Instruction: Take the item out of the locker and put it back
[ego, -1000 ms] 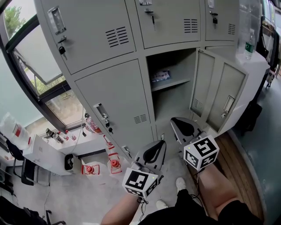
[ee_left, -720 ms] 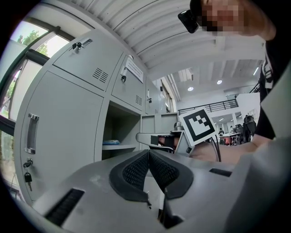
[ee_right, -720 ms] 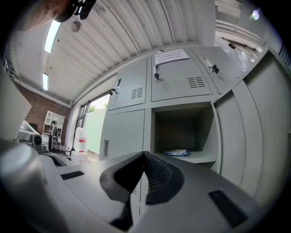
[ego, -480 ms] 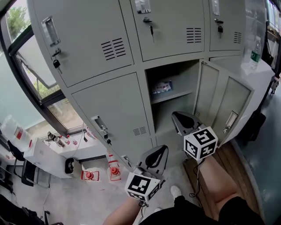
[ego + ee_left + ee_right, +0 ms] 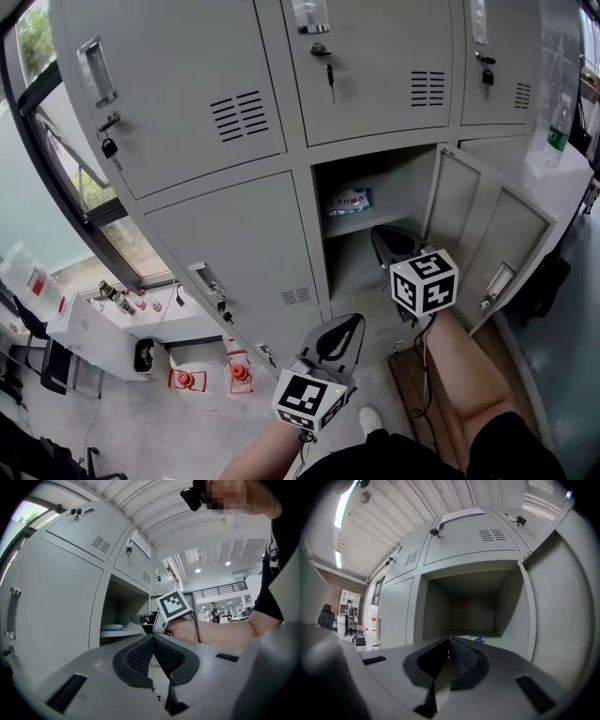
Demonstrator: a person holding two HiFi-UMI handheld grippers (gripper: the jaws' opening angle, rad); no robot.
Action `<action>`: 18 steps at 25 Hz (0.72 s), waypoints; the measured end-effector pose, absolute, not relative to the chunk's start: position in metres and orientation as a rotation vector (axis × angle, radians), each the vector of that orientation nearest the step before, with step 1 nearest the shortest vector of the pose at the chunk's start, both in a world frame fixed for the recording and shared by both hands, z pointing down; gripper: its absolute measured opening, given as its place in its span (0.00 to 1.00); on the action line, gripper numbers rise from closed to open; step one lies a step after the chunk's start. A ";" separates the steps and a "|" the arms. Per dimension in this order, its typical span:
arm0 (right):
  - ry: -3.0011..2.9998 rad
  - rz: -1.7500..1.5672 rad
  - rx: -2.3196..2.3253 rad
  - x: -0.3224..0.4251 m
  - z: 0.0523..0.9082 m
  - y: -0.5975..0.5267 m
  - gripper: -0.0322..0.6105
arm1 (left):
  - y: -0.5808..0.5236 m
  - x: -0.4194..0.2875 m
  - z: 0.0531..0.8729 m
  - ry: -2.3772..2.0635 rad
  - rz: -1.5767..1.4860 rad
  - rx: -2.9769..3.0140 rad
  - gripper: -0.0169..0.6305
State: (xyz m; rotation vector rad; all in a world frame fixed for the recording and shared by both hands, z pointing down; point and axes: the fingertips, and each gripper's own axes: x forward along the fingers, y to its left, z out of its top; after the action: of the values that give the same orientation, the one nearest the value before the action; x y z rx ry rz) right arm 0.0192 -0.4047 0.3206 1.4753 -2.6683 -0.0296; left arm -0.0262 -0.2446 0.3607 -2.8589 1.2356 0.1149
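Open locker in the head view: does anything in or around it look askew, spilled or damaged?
Nothing stands out. The packet lies flat on the shelf of the open locker. Its door stands wide open to the right and hangs straight. No spill or dent shows.

This is a big open work hall, part workshop and part lab, seen from its locker corner. A bank of grey steel lockers (image 5: 225,103) with louvred vents and keys in the locks rises just ahead of both tools, with one open compartment (image 5: 375,187) straight before the right tool (image 5: 384,239). Left of the left tool (image 5: 342,328) are a tall dark-framed window (image 5: 75,183), a cluttered white table (image 5: 103,337) and red-and-white cone-like objects (image 5: 239,373) on a grey concrete floor (image 5: 159,431). Beyond the right tool, the left gripper view shows a white ribbed ceiling (image 5: 154,508) with round lamps, a dark mezzanine railing (image 5: 220,591) and standing people (image 5: 213,613). Far left of the right tool is a red brick wall (image 5: 328,581).
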 end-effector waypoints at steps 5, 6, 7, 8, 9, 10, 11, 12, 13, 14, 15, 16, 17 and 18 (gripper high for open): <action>-2.617 0.010 1.498 0.026 0.321 -0.441 0.23 | -0.258 -0.027 0.360 1.249 0.120 -2.855 0.05; -2.610 0.025 1.495 0.027 0.322 -0.448 0.28 | -0.260 -0.028 0.360 1.252 0.122 -2.855 0.05; -2.600 0.038 1.494 0.027 0.323 -0.456 0.28 | -0.261 -0.028 0.360 1.254 0.123 -2.855 0.05; -2.584 0.045 1.494 0.028 0.324 -0.463 0.28 | -0.263 -0.028 0.360 1.255 0.123 -2.855 0.05; -2.565 0.049 1.493 0.028 0.326 -0.470 0.29 | -0.265 -0.028 0.360 1.256 0.123 -2.855 0.05; -2.546 0.054 1.490 0.029 0.328 -0.477 0.31 | -0.266 -0.028 0.360 1.255 0.122 -2.855 0.05; -2.530 0.065 1.483 0.028 0.331 -0.483 0.33 | -0.267 -0.029 0.361 1.255 0.119 -2.855 0.05; -2.519 0.081 1.475 0.027 0.334 -0.489 0.35 | -0.269 -0.030 0.361 1.256 0.115 -2.855 0.05; -2.510 0.097 1.468 0.026 0.337 -0.494 0.36 | -0.270 -0.030 0.362 1.257 0.111 -2.855 0.05; -2.500 0.109 1.462 0.025 0.340 -0.499 0.38 | -0.272 -0.031 0.363 1.257 0.108 -2.854 0.05; -2.488 0.115 1.458 0.024 0.342 -0.503 0.40 | -0.273 -0.032 0.363 1.255 0.105 -2.852 0.05; -2.476 0.119 1.456 0.023 0.344 -0.507 0.42 | -0.274 -0.033 0.363 1.252 0.102 -2.849 0.05; -2.467 0.124 1.456 0.023 0.346 -0.510 0.44 | -0.275 -0.033 0.362 1.248 0.098 -2.845 0.05; -2.459 0.131 1.455 0.022 0.347 -0.513 0.46 | -0.276 -0.034 0.362 1.246 0.095 -2.843 0.05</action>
State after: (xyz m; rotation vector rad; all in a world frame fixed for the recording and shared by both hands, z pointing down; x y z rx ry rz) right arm 0.0222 -0.5126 0.3471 1.4546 -2.4592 0.1309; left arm -0.0338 -0.2755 0.3623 -2.8428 1.2463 0.0947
